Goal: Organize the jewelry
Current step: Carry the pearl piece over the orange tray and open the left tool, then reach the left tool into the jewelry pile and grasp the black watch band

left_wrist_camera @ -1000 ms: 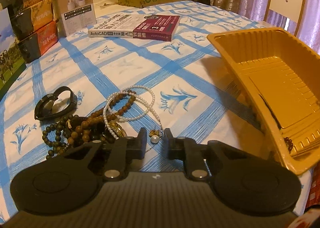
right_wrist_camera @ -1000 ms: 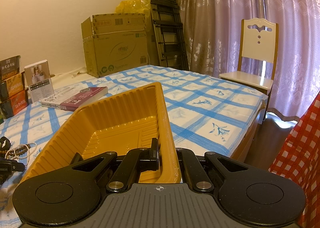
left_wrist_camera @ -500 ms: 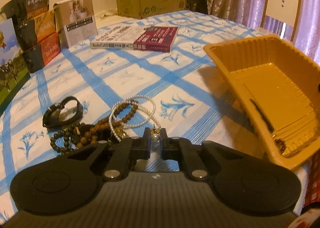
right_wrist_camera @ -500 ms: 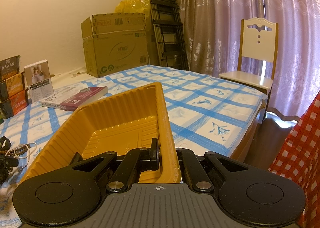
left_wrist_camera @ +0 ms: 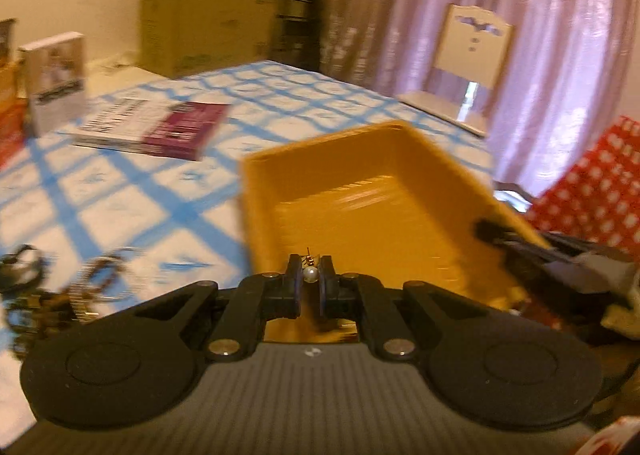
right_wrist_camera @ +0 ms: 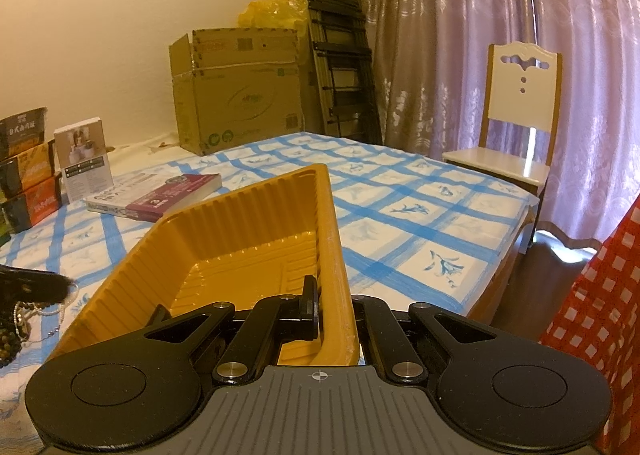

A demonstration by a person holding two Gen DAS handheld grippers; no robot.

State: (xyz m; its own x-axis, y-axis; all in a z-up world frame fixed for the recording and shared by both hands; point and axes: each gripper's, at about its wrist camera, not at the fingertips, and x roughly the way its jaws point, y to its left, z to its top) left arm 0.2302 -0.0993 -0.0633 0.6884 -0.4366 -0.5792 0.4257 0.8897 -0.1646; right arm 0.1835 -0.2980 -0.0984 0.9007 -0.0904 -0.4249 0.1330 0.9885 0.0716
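Observation:
My left gripper point(left_wrist_camera: 310, 275) is shut on a small pearl earring point(left_wrist_camera: 310, 274) with a gold hook and holds it above the near edge of the yellow plastic tray point(left_wrist_camera: 380, 215). My right gripper point(right_wrist_camera: 334, 305) is shut on the tray's right rim point(right_wrist_camera: 332, 255) and holds the tray tilted up off the table. A pile of bead bracelets and a pearl necklace point(left_wrist_camera: 80, 287) lies on the blue-checked tablecloth to the left; it also shows in the right wrist view point(right_wrist_camera: 20, 315). The left wrist view is motion-blurred.
A book point(right_wrist_camera: 160, 195) lies further back on the table. Stacked boxes point(right_wrist_camera: 28, 167) stand at the far left. A cardboard box point(right_wrist_camera: 240, 87) and a folded ladder point(right_wrist_camera: 340, 47) are behind the table. A white chair point(right_wrist_camera: 516, 135) stands at the right.
My left gripper closed on the pearl earring, lifted it from the pile and swung right over the tray. My right gripper kept its hold on the tray rim.

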